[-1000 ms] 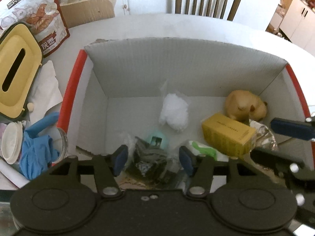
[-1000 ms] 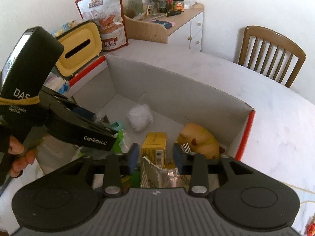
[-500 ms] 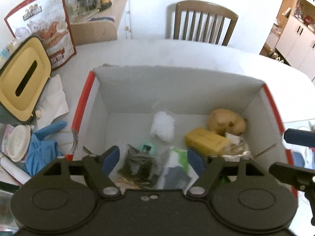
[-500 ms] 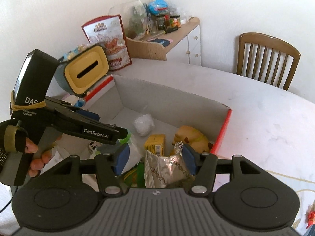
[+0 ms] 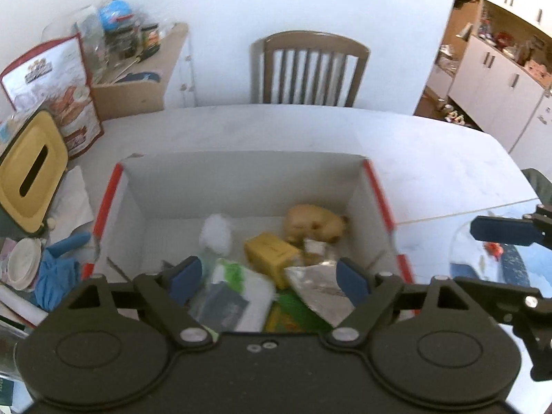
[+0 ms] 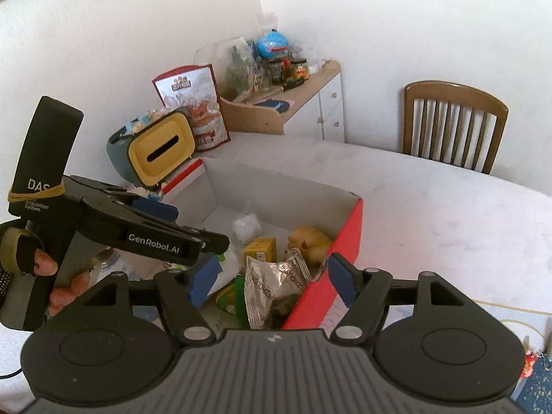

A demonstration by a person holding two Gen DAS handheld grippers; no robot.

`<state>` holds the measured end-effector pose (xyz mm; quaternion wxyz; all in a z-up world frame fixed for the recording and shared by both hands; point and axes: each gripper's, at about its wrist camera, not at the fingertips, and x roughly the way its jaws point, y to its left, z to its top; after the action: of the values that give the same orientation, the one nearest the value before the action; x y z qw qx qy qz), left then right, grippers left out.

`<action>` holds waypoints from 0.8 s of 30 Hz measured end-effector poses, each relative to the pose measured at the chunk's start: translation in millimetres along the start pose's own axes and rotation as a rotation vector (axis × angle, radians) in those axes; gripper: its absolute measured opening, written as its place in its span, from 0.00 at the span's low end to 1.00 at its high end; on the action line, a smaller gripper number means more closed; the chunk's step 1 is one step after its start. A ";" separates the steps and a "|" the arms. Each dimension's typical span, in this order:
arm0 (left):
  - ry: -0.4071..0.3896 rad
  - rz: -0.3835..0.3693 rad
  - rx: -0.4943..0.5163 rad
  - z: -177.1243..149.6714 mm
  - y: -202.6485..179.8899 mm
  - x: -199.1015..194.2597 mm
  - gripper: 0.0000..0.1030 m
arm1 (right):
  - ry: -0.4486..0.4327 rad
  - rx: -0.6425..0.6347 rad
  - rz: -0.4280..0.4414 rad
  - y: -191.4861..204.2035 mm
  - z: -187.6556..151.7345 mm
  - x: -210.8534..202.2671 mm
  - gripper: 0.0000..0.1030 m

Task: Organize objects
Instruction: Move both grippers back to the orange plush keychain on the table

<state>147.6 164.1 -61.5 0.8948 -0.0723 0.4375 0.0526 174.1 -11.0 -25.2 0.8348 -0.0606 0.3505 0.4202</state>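
1. White walls close off the room behind a pale tabletop [image 5: 310, 131]; a wooden chair [image 5: 308, 69] stands at its far edge and a low cabinet [image 6: 293, 103] crowded with jars sits in the corner.
2. An open cardboard box [image 5: 241, 176] with red edges rests in the middle of the tabletop.
3. Inside the box, a white plastic wad [image 5: 215, 231] lies near the far wall, a yellow carton [image 5: 269, 252] sits beside it, and a tan plush toy [image 5: 310, 224] fills the far right corner.
4. A crinkled silver packet [image 6: 272, 283] and a white pouch with green print [image 5: 238, 286] lie at the near side of the box.
5. Outside the box, at the left edge of the tabletop, stand a yellow tissue holder [image 5: 31, 172] and a snack bag [image 5: 65, 96]; a blue glove [image 5: 55, 269] lies nearer.
6. The left gripper [image 5: 267, 277] hangs above the near part of the box, fingers spread wide, holding nothing.
7. The right gripper [image 6: 270, 277] hangs over the box's near right corner, fingers likewise spread and empty.
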 end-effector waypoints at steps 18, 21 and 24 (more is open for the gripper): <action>-0.069 -0.077 0.080 -5.7 -86.1 -18.5 0.99 | -0.080 0.095 -0.120 -66.1 -54.8 -81.2 0.80; -0.075 -0.098 0.112 -6.9 -105.7 -14.2 0.99 | -0.085 0.126 -0.173 -88.7 -65.8 -92.7 0.80; -0.064 -0.131 0.131 -8.4 -125.9 -7.9 1.00 | -0.090 0.130 -0.250 -109.6 -76.2 -102.2 0.80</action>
<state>156.0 38.5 -49.9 0.9125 -0.0404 0.4057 -0.0325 174.0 -178.5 -38.3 0.8977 -0.0309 0.3287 0.2916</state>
